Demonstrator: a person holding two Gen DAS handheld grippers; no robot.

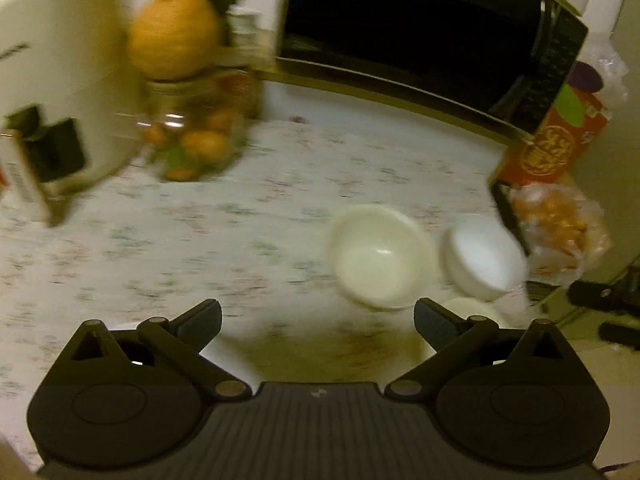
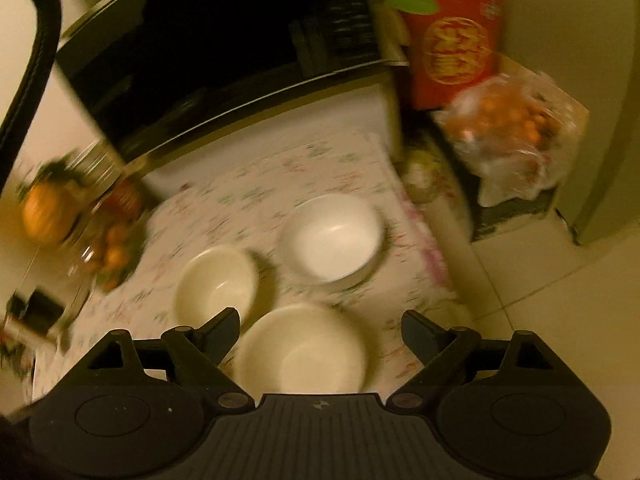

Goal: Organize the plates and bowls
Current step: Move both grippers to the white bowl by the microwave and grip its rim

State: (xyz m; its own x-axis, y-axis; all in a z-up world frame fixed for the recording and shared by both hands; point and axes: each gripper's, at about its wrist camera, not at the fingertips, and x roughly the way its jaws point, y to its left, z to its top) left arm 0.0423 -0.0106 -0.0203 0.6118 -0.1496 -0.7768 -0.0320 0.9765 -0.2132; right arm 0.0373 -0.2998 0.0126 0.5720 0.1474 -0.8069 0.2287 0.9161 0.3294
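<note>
Three white bowls sat empty and close together on the flowered tablecloth before the microwave. Both the left gripper and right gripper stood wide apart, holding nothing. A glass jar held oranges.

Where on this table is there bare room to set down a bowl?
Bare tablecloth lies between the glass fruit jar and the bowls, in front of the microwave. The right end is crowded: three bowls, with the red box and bagged fruit just beyond.
</note>
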